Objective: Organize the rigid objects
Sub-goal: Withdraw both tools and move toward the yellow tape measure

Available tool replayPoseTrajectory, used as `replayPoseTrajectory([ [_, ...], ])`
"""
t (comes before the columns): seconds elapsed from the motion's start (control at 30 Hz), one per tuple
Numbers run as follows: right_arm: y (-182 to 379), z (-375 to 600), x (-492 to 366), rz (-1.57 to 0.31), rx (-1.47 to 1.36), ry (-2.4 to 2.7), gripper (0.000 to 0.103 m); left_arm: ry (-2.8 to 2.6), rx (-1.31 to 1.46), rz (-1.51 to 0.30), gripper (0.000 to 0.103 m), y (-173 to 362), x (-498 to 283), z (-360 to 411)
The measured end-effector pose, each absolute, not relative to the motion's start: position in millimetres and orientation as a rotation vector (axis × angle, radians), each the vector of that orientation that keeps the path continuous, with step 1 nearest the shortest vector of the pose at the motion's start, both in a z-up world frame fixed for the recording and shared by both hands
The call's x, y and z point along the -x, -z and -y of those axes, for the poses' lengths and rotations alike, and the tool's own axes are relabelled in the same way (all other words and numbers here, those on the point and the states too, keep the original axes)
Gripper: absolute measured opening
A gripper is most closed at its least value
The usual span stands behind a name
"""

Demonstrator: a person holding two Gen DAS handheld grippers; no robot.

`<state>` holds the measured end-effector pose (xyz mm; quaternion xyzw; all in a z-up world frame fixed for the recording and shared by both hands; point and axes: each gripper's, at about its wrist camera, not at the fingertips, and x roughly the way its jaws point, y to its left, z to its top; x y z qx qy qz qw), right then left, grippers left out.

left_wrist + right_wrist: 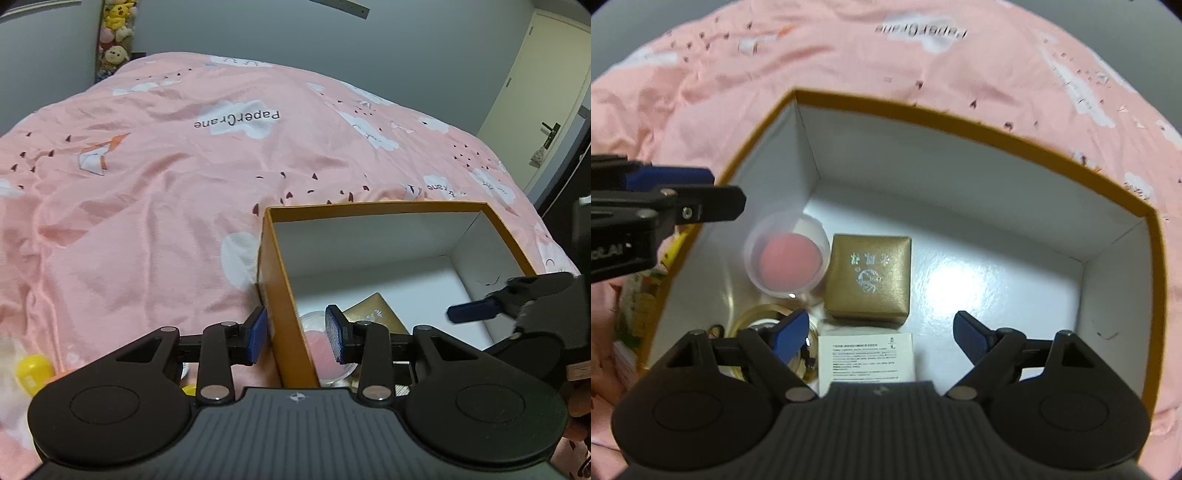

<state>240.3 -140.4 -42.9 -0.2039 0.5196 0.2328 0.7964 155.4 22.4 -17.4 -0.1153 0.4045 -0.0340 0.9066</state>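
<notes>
A yellow capsule (32, 373) is lying at the far left on the bed (147, 192), beside the left gripper (298, 334). That gripper's jaws are straddling the left wall of the orange box (282, 302), one blue pad outside and one inside; whether they are actually pressing the wall cannot be told. The box is sitting open on the pink bedspread at the near right of the bed, its white inside showing. Within it, by the left wall, a clear cup (786, 256) with a pink bottom is resting just left of a gold case (870, 277), the two touching or nearly so. Nearer, a gold-rimmed round thing (759, 317) is lying partly hidden behind the right gripper's left pad, and a white leaflet (866, 360) is lying flat just near of the gold case. The right gripper (882, 334) is hovering over the box floor, pointing steeply down, its jaws standing wide apart with nothing between them. The right half of the box floor is lying bare, catching a bright glare. Plush toys (114, 33) are stacked against the far wall, and a door (535, 96) is standing at far right.
</notes>
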Motion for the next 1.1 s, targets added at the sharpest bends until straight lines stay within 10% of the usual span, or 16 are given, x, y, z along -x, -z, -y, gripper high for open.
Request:
replayPoseTrajectory([
  [1.1,-9.4,48.9,-156.2,-0.683,0.736,-0.962,0.072,-0.014,0.365,-0.973,0.047,17.8,-97.7,-93.4],
])
